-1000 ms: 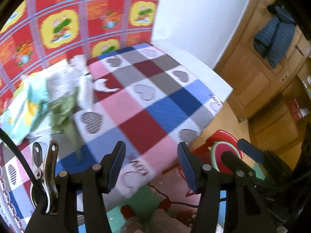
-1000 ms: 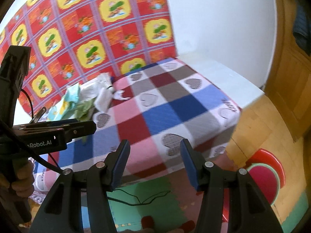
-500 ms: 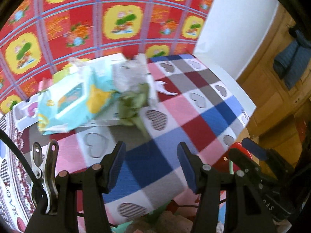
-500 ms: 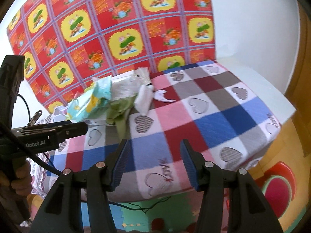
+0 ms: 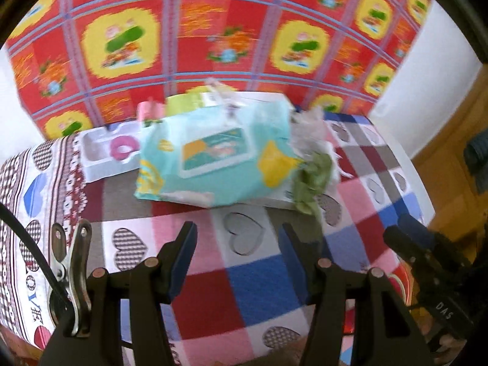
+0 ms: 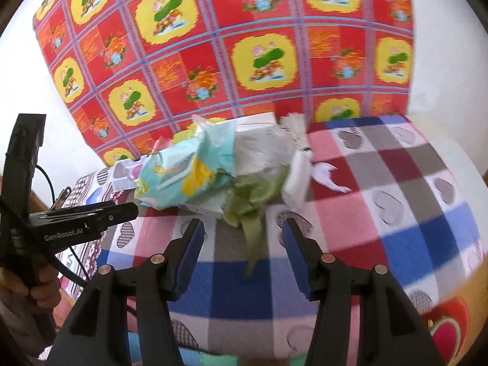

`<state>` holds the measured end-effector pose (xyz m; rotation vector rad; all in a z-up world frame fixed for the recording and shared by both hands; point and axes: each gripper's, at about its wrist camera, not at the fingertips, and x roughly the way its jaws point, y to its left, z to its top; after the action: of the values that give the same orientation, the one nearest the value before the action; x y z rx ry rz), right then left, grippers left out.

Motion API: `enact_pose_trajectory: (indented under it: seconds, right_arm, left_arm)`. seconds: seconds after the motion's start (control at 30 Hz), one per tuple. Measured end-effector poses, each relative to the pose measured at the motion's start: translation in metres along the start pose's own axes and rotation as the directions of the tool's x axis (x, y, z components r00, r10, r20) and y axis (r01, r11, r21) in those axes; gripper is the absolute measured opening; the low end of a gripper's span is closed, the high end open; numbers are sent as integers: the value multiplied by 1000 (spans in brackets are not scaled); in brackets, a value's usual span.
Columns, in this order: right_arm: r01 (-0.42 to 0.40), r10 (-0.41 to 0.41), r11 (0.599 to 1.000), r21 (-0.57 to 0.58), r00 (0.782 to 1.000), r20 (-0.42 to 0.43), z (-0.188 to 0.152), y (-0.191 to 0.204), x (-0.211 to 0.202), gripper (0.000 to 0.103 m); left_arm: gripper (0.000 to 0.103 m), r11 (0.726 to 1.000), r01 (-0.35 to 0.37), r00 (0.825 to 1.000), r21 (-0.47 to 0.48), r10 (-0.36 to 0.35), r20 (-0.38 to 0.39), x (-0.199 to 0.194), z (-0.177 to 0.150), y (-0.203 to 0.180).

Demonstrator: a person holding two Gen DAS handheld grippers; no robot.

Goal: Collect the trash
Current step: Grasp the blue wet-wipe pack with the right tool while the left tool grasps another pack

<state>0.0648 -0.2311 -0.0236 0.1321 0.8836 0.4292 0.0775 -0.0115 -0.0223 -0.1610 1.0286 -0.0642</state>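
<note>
Trash pile [image 5: 231, 158] on checkered quilt [image 5: 262, 277], beyond both empty claws, left [image 5: 236, 250] and right [image 6: 242, 245], blades apart

Both grippers have swung toward the trash pile [image 5: 231, 158]. A second ago it sat off to the left in both views. It now lies straight ahead of the left gripper [image 5: 236, 244] and the right gripper [image 6: 242, 238].

Each hand-held gripper [image 5: 236, 253] is black with blue pads [image 6: 190, 250] and copper-coloured screws; the left one reads "GenRobot.AI" and trails a black cable [image 6: 48, 180].
</note>
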Motion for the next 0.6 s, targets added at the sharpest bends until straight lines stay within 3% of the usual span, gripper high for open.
enact_pose_trajectory:
  seconds: [0.23, 0.3, 0.37, 0.6]
  right_arm:
    - [-85, 81, 994, -68, 995, -58, 39, 13, 50, 57]
    - [-99, 93, 991, -88, 993, -74, 48, 16, 62, 68]
    - [-115, 106, 988, -107, 990, -94, 56, 18, 77, 72]
    - [-151, 133, 985, -81, 973, -191, 73, 13, 127, 72]
  left_arm:
    - [59, 993, -41, 999, -109, 40, -16, 25, 23, 37]
    - [66, 991, -54, 998, -126, 53, -16, 32, 30, 44]
    - [68, 988, -62, 998, -144, 60, -19, 41, 37, 52]
    - [68, 976, -107, 994, -189, 98, -53, 75, 54, 70]
